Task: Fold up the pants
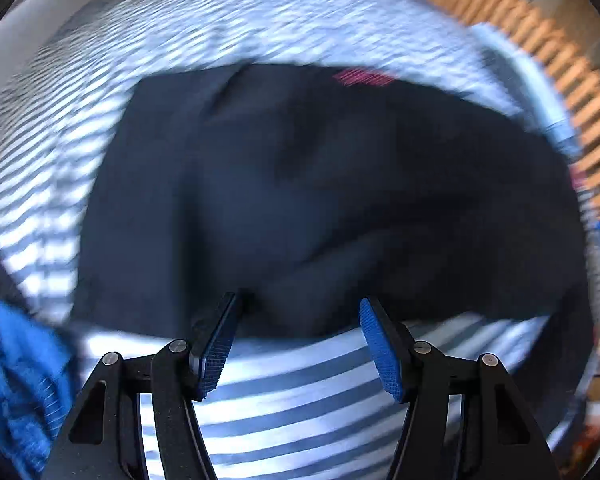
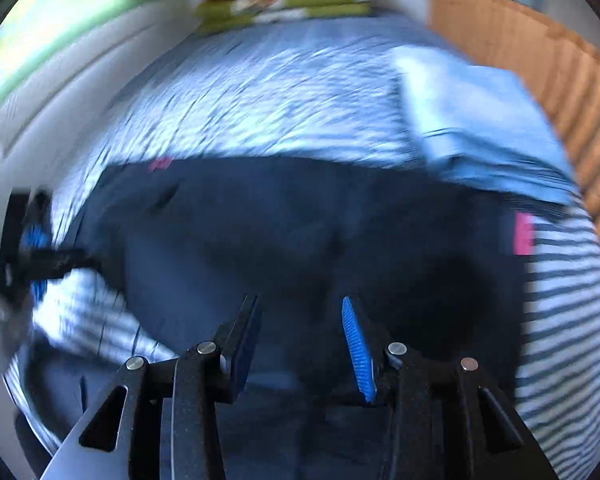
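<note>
Dark navy pants lie bunched on a blue-and-white striped bed sheet, with a pink label at their far edge. My left gripper hovers over the near hem, open, with nothing between its blue pads. In the right wrist view the pants spread wide, showing a pink tag at the right end. My right gripper is above them, jaws apart and gripping nothing. The left gripper appears blurred at the left edge there. Both views are smeared by motion.
A folded light blue cloth rests on the sheet beyond the pants. Folded green and red textiles sit at the bed's far end. A wooden slatted board runs along the right. Bright blue fabric lies lower left.
</note>
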`<action>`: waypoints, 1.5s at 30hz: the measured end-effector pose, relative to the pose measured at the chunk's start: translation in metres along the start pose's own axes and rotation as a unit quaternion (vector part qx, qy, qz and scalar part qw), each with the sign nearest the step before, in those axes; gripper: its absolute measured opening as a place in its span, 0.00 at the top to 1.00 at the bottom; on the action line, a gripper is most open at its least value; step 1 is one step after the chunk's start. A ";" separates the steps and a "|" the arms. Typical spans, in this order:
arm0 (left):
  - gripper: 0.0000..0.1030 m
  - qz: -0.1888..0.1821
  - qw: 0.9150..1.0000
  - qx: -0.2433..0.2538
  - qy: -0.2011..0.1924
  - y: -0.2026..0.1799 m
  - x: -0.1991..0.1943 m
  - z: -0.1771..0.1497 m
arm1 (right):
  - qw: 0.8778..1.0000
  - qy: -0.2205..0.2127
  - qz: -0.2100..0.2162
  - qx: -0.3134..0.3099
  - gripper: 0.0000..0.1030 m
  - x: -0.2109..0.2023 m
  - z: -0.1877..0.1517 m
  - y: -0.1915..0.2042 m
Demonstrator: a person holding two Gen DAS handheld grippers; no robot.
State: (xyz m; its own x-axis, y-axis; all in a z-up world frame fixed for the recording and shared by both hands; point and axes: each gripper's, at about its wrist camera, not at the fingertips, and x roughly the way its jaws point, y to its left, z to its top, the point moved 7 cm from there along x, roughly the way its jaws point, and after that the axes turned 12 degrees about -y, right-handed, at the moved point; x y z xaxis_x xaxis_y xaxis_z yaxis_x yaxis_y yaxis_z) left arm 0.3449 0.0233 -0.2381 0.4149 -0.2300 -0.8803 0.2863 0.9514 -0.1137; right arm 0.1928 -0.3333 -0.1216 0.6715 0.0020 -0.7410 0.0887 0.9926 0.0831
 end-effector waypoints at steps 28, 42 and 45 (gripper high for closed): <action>0.33 -0.063 0.987 -0.150 0.004 0.068 -0.194 -0.279 | 0.982 0.025 -0.106 0.157 0.56 -0.167 -0.174 -0.127; 0.62 -0.078 0.994 -0.072 0.016 0.005 -0.155 -0.283 | 0.974 0.083 -0.136 0.163 0.46 -0.127 -0.204 -0.169; 0.78 -0.083 0.994 -0.076 0.012 0.004 -0.156 -0.279 | 0.970 0.108 -0.128 0.177 0.46 -0.120 -0.214 -0.175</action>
State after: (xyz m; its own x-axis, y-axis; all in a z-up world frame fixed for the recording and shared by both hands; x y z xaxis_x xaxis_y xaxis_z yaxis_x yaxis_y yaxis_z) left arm 0.0399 0.1205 -0.2298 0.3519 -0.3826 -0.8543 0.2141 0.9214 -0.3244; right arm -0.0608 -0.4809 -0.1901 0.4288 -0.1752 -0.8863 0.5040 0.8606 0.0738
